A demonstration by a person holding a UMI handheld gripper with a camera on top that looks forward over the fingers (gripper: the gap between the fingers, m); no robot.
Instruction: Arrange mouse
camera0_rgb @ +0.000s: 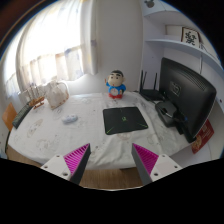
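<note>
A: What is seen on the left side of the table (45, 140)?

B: A pale bag-like bundle (56, 93) is set near the far left edge, beside the curtained window (50, 55). Nearer the middle, a small grey object is seen lying on the light tablecloth; it is judged to be the mouse (69, 119), though its detail is too fine to be made out.

A: Is it where it belongs?

B: Probably not. It is left apart from the black mouse mat (125, 119), which is laid flat in front of the monitor (186, 92). The mat is presumably placed there so a hand at the screen can reach it, so the mouse is expected to be brought onto it.

A: What else is set on the table?

B: A cartoon figurine (116, 85) is stood upright behind the mat, out of the working area. A black router (152, 92) with aerials is seen just left of the monitor, and shelves (180, 40) are fixed on the wall above.

A: And the gripper (111, 160)?

B: It is held at the near edge of the table, raised and well back from everything. Its fingers are spread wide and nothing is held between the pink pads (76, 159). The mouse lies beyond the left finger, so a move forward and leftward is judged to be needed first.
</note>
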